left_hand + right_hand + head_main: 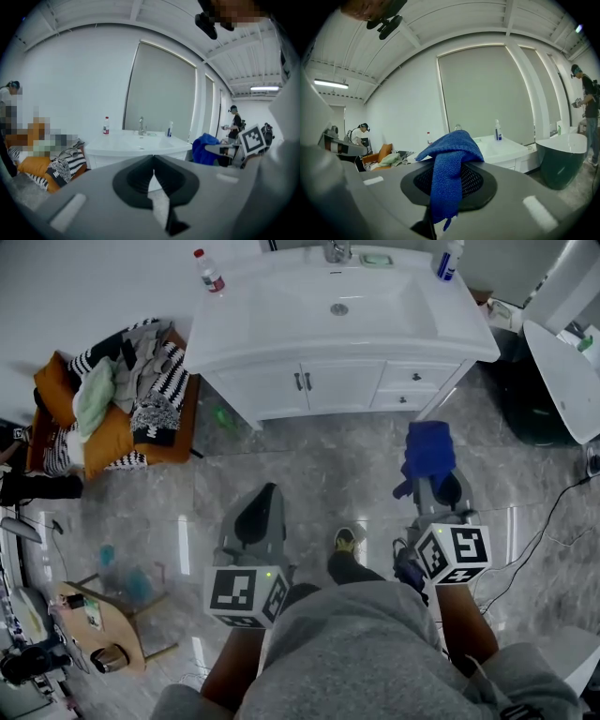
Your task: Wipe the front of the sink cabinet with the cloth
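No writing can be read: the label on the red-capped bottle point(208, 270) at the back left corner of the sink point(281, 306) is too small to make out, as is that of the white and blue bottle point(448, 259) at the back right corner. The cube point(246, 594) on the left hand-held gripper point(265, 491) and the cube point(454, 554) on the right hand-held gripper point(429, 474) bear only black-and-white square markers.

Both are held low before the person's grey-trousered legs, side by side and apart, pointing at the white cabinet point(337, 385) and well short of it. The left one's jaws are closed together with nothing between them. The right one's jaws are clamped on the blue cloth point(428, 454) – it bunches over the tips and a fold hangs down between the jaws. A shoe point(345, 540) shows between the two grippers.

The floor point(281, 465) is glossy grey marbled tile. The cabinet front has two doors with dark handles and drawers at the right. Left of it stands an orange seat point(108, 442) heaped with striped and green clothes; right of it, a white-rimmed tub point(558, 367). Walls are white, the ceiling white-beamed – other people stand far off in both gripper views
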### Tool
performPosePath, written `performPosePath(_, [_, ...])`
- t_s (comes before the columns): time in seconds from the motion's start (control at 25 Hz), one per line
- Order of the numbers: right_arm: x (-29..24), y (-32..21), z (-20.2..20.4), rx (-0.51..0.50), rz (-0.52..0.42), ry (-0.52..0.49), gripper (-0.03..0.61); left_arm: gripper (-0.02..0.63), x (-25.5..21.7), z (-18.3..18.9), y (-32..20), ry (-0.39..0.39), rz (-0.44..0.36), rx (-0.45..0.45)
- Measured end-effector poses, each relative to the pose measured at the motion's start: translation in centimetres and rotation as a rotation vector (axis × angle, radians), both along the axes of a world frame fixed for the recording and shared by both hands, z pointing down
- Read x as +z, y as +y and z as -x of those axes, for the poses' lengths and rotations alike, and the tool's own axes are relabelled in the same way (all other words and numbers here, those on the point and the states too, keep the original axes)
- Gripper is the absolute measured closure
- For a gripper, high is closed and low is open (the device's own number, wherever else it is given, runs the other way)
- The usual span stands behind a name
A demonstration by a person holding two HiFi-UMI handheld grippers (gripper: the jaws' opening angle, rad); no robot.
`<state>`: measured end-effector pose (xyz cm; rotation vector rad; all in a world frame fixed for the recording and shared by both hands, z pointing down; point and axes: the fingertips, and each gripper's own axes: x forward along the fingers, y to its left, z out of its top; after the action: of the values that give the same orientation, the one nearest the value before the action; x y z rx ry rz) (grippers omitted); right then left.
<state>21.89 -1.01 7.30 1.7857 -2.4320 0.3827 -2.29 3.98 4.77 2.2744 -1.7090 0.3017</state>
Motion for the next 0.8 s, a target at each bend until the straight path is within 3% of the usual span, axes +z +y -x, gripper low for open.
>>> performPosePath(0.44, [1.6, -2.3, -0.2, -0.01, 0.034, -0.03, 0.5, 0.603, 0.2, -0.9, -2.0, -0.027, 0.023, 0.004])
performPosePath(0.8, [2.4, -3.2, 1.0, 0.017, 0.062, -0.02, 0.5, 0.603, 1.2, 0.0, -3.8, -0.003, 0.043, 0.033])
